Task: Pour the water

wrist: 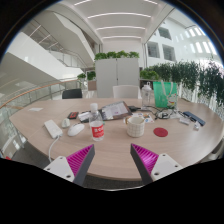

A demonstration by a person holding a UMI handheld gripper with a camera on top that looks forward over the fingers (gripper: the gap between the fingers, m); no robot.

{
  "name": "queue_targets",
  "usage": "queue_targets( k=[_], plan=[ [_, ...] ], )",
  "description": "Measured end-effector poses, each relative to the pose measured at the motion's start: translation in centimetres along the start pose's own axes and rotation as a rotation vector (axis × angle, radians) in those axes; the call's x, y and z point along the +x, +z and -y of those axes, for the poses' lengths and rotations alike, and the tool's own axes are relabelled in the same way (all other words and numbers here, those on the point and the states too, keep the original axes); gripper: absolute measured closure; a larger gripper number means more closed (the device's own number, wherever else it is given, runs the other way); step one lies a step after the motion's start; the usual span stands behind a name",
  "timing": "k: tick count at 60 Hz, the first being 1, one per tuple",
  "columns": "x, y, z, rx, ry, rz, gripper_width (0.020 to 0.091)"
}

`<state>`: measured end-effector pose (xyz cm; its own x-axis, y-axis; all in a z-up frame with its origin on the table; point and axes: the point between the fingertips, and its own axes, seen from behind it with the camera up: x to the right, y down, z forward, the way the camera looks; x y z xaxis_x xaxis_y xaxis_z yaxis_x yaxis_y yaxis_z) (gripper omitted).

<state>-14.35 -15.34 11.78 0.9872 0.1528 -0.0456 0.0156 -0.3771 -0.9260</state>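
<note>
1. Bottle (147,95) w/ clear sides stands at the far right of the round table (60,148), next to a green cup (160,96).
2. Gripper (115,160) is open, nothing btwn the pink pads, hovering over the near edge.
3. In the way: white mug (135,125), red-label jar (98,128), red coaster (160,131), laptop (115,110).

A smooth, matt pale wood table (110,150) carries a clear plastic bottle (147,96) and glossy white mug (135,126).
</note>
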Motion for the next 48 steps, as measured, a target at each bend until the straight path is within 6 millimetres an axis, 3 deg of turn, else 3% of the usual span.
queue_targets(
  k=[10,16,24,40,42,44,48],
  plan=[
    [-6.5,7.1,0.9,0.038,-0.014,0.080,0.0274],
    [-8.5,11.5,1.6,0.053,-0.036,0.092,0.0268],
    [-7.8,17.2,1.9,0.068,-0.038,0.050,0.0264],
    [-7.2,23.7,2.2,0.070,-0.033,0.044,0.0273],
    [-7.5,24.2,2.4,0.073,-0.034,0.056,0.0339],
    [-7.6,24.6,2.3,0.066,-0.040,0.064,0.0604],
    [-7.4,24.9,2.3,0.054,-0.032,0.044,0.0621]
  ],
)
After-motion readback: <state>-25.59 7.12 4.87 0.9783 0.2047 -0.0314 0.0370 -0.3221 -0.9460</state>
